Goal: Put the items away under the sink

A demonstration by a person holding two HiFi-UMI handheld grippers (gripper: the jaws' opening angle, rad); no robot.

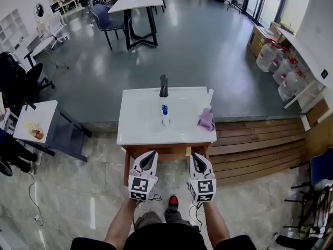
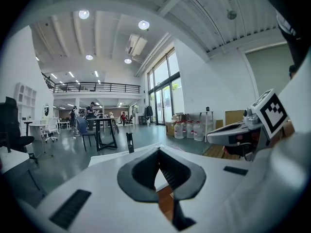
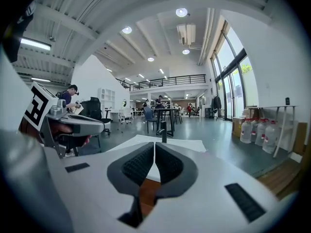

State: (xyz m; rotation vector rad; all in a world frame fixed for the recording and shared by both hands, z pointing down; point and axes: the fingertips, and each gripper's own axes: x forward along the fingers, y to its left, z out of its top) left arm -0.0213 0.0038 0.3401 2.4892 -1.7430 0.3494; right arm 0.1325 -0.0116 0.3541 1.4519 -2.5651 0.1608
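Bottle (image 1: 165, 114) with a blue cap stands upright in the sink (image 1: 136, 132), mid basin, just on the near side of the black faucet (image 1: 164, 86). Pink cloth (image 1: 206, 120) lies crumpled on the sink's right side, close to the right rim. Both items sit beyond the sink's near edge, well apart from the fingers. Neither gripper touches them.

Left gripper (image 1: 149, 154) hovers just off the sink's near edge, left of centre, in front of the wooden cabinet (image 1: 166, 150) under the sink. Its fingers (image 2: 138, 174) meet at the tips, with only a small wedge of gap lower down and nothing between them. Right gripper (image 1: 195, 156) hangs off the same edge, right of centre, at about the same height. Its fingers (image 3: 136, 166) are pressed together to a thin slit, holding nothing.

Pose: both grippers point toward the sink, nearly level with a slight downward tilt, marker cubes on the ends nearest the person. They are side by side, apart, not touching each other. Forearms (image 1: 120, 223) reach forward from the body, roughly parallel, with the person standing at the sink's near side. A red shoe (image 1: 173, 201) shows between the arms, on the near side of the grippers.

In the left gripper view the white sink top and faucet show past the tips, right gripper off to the right. In the right gripper view the faucet is straight ahead past the tips, left gripper off to the left.
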